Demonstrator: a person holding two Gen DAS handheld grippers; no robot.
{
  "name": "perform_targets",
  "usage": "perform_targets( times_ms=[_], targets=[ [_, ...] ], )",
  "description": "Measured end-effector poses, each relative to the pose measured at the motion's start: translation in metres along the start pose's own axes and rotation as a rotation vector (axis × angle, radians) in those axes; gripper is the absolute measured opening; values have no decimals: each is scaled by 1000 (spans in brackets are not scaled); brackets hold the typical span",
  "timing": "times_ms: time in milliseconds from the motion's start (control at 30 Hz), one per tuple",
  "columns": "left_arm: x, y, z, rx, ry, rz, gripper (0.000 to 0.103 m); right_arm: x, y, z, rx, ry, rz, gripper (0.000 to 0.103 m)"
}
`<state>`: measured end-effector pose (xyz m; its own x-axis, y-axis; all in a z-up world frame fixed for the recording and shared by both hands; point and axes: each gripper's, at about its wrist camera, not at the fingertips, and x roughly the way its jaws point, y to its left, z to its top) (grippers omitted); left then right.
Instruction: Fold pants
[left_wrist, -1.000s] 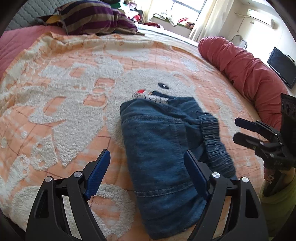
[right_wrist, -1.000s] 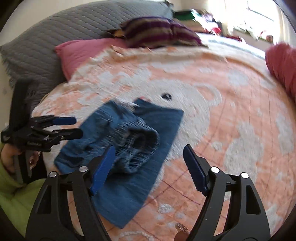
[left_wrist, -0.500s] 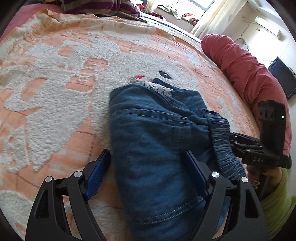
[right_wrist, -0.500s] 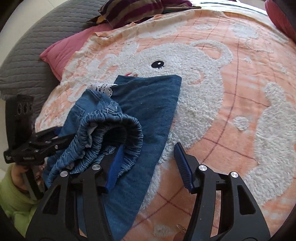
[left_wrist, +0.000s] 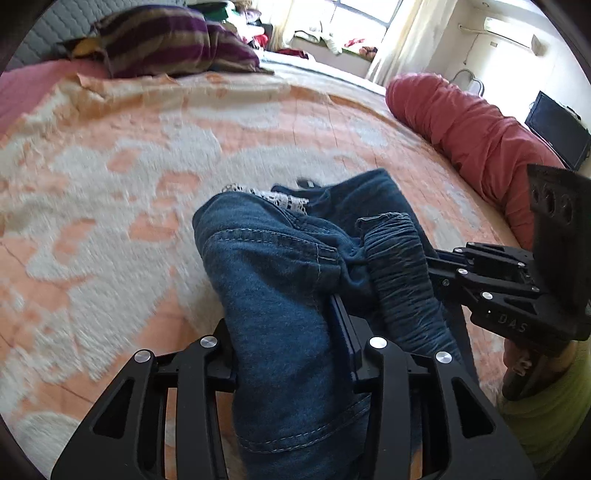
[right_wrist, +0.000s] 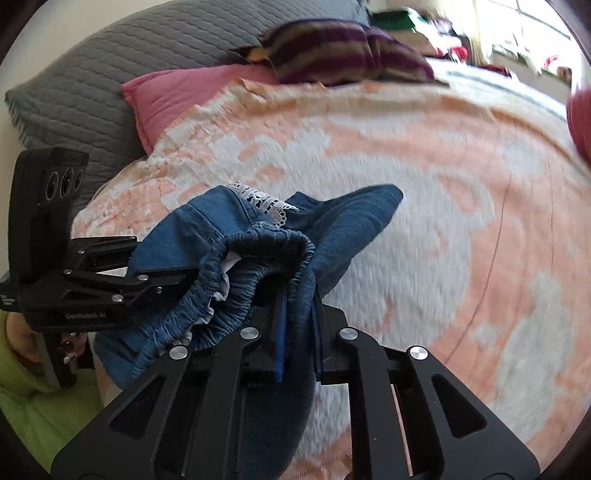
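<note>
The blue denim pants (left_wrist: 280, 280) with a white lace trim (left_wrist: 273, 195) lie bunched and partly folded on the bed, raised at the near edge. My left gripper (left_wrist: 291, 332) is shut on the near denim fold. My right gripper (right_wrist: 299, 325) is shut on the denim next to the elastic waistband (right_wrist: 258, 254). Each gripper shows in the other's view: the right one (left_wrist: 491, 288) at the right, the left one (right_wrist: 92, 280) at the left. The far end of the pants (right_wrist: 354, 210) hangs loose over the blanket.
The bed is covered by an orange and white fleece blanket (left_wrist: 110, 177). A striped purple pillow (left_wrist: 166, 44) and a pink pillow (right_wrist: 177, 92) lie at the head. A red bolster (left_wrist: 469, 129) lies along the right edge. A grey quilt (right_wrist: 92, 66) lies at the back left.
Both grippers were open over the pants and have closed on the near denim edge. The pants have lifted and bunched up, and the view has tilted up.
</note>
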<state>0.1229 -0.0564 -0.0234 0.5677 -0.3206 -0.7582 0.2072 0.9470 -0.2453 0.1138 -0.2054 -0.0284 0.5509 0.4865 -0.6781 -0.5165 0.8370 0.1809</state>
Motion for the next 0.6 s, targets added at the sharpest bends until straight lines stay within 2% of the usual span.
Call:
perform_targets(
  times_ms=[233,400,600],
  targets=[
    [-7,16,34,-4,-72,49,37,17,-1,44,-53,-48,-35,6],
    [5,25,48,10,-82,89,37,35,-7,52,-54,-31,-59,6],
    [24,34,43,3,-50,101,37,57,-10,45,-45,26,-94,7]
  ],
)
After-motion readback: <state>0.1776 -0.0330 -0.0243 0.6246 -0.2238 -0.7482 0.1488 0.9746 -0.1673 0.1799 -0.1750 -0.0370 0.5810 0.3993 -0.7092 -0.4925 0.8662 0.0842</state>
